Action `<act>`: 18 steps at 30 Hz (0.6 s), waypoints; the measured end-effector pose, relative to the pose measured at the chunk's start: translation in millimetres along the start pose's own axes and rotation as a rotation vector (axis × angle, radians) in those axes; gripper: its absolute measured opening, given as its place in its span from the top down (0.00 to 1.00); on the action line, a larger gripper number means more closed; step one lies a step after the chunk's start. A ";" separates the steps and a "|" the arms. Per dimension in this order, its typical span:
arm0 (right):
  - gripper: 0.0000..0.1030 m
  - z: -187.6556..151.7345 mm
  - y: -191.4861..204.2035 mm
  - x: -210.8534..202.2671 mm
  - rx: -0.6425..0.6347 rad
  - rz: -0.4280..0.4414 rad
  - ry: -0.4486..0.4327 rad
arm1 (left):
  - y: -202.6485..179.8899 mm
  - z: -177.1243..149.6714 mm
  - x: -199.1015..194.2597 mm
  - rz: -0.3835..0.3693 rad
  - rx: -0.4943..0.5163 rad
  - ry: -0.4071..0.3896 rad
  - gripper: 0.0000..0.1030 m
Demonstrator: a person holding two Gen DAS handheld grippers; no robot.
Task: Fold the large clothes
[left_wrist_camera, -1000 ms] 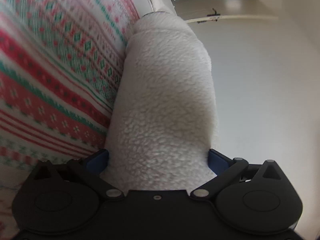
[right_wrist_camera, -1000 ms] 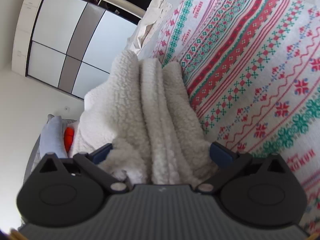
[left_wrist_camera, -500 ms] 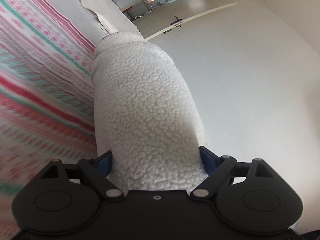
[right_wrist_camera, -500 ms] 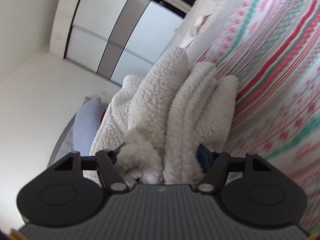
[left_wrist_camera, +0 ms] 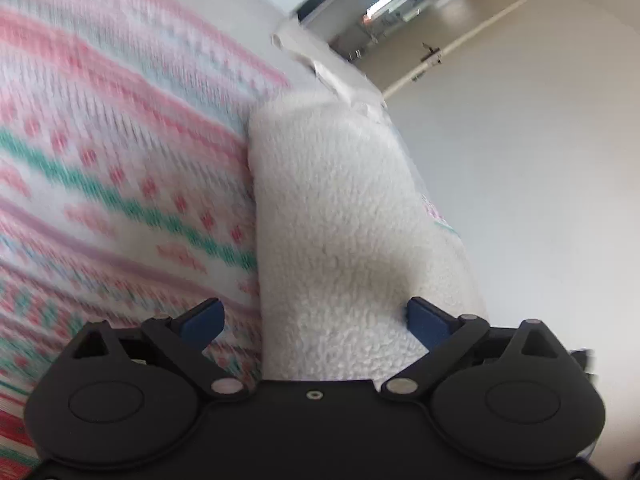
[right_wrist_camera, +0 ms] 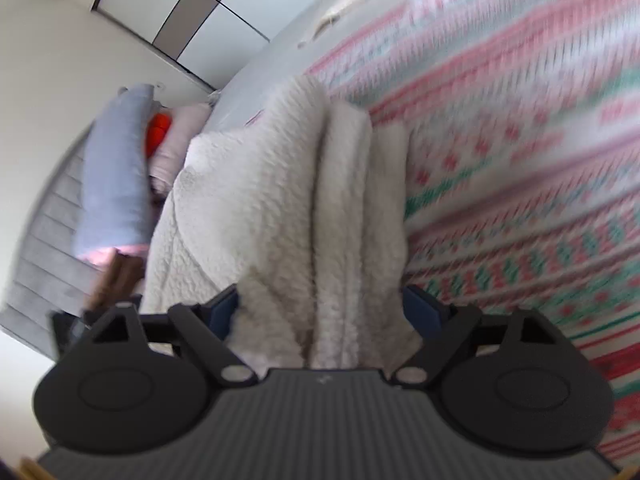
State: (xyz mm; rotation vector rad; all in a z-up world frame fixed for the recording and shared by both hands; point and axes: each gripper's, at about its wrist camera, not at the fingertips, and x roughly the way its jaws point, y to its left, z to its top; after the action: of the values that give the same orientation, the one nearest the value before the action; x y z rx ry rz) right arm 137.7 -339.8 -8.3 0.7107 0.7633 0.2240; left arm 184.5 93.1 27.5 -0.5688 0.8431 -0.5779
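Left tool (left_wrist_camera: pixel 314 318) jaws apart, fleece blanket (left_wrist_camera: pixel 340 240) edge between, touching right pad only. Right tool (right_wrist_camera: pixel 320 304) clamped on bunched folds (right_wrist_camera: pixel 352 240). Blanket's long axis runs straight ahead of both tools, beside patterned side (left_wrist_camera: pixel 120 160).

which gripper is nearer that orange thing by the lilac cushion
Right. The orange thing lies beyond the right gripper, past the fleece it grips. The left gripper view doesn't show it.
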 end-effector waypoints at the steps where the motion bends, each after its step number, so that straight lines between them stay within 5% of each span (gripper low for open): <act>1: 0.16 -0.3 7.8 -9.5 -0.030 -0.033 -0.026 | -7.0 1.3 -6.0 0.031 0.034 -0.030 0.05; 7: 0.19 5.2 58.3 -46.7 -0.196 -0.083 -0.234 | -52.9 16.2 -11.6 0.106 0.246 -0.171 0.08; 11: 0.50 25.8 91.0 -15.7 -0.256 -0.150 -0.344 | -84.3 39.2 18.6 0.143 0.337 -0.257 0.18; 15: 0.63 30.2 104.9 33.2 -0.254 -0.238 -0.370 | -106.0 49.6 69.8 0.224 0.479 -0.240 0.30; 18: 0.69 33.3 96.9 65.4 -0.261 -0.430 -0.367 | -94.0 61.1 123.6 0.348 0.509 -0.137 0.38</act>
State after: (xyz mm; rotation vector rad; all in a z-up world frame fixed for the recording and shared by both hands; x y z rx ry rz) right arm 213.6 -256.1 36.4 0.3138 0.5058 -0.1935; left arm 277.4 -41.8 59.0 0.0069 0.6134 -0.4058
